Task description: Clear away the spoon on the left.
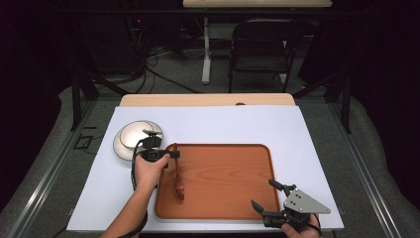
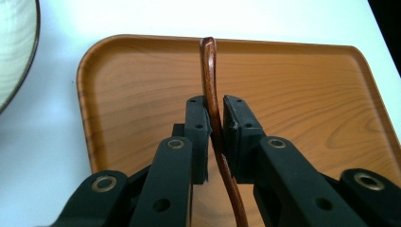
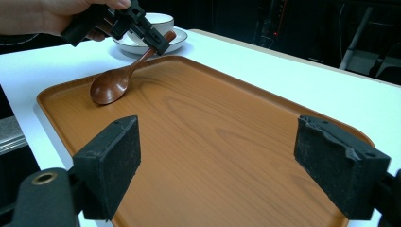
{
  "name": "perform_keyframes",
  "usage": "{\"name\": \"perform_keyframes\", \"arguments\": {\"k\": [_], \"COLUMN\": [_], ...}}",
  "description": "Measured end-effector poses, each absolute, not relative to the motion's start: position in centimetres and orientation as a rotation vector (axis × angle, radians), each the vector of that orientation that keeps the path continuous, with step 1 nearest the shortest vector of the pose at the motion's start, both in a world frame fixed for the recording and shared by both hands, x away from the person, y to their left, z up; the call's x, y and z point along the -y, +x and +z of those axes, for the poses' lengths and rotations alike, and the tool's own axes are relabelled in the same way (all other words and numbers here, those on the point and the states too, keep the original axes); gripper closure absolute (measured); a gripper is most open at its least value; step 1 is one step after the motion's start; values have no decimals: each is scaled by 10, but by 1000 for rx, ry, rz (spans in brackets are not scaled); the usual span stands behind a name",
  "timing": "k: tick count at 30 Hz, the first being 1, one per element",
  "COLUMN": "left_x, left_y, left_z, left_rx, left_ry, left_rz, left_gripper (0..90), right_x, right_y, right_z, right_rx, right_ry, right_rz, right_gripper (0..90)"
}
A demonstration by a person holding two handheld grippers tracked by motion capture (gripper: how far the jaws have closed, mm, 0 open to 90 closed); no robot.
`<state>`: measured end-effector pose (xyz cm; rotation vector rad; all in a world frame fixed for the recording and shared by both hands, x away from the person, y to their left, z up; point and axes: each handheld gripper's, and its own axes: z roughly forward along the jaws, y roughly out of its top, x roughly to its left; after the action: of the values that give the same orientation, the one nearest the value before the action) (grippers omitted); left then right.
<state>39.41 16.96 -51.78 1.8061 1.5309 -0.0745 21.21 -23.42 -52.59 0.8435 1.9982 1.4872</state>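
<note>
A dark wooden spoon [image 1: 179, 188] lies with its bowl on the left part of a brown wooden tray [image 1: 223, 178], its handle raised toward the tray's far left corner. My left gripper [image 1: 174, 154] is shut on that handle [image 2: 209, 71], which runs between the two pads [image 2: 198, 127]. In the right gripper view the spoon [image 3: 108, 87] slants up into the left gripper [image 3: 156, 40]. My right gripper [image 1: 261, 193] hovers over the tray's near right corner, jaws wide open with nothing between them [image 3: 217, 156].
A white bowl on a plate [image 1: 136, 135] sits on the white table cover just left of the tray, close behind the left gripper; the bowl [image 3: 161, 21] is beyond the spoon handle. A black chair [image 1: 260, 47] stands past the table's far edge.
</note>
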Motion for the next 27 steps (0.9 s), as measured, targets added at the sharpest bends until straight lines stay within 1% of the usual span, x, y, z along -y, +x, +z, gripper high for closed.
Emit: {"name": "perform_keyframes", "arguments": {"k": [17,27], "left_x": [-170,-165], "left_y": [394,395], "left_z": [-523,-531], "left_rx": [-1567,-1596], "left_ry": [1788,1830], "left_rz": [-66,4], "left_gripper": [803,779], "right_x": [231,232], "right_y": [211,211], "right_z": [-525,-525], "right_rx": [-2005,-2003], "right_ry": [831,829], "right_rz": [1483,1486], "right_gripper": [151,152]}}
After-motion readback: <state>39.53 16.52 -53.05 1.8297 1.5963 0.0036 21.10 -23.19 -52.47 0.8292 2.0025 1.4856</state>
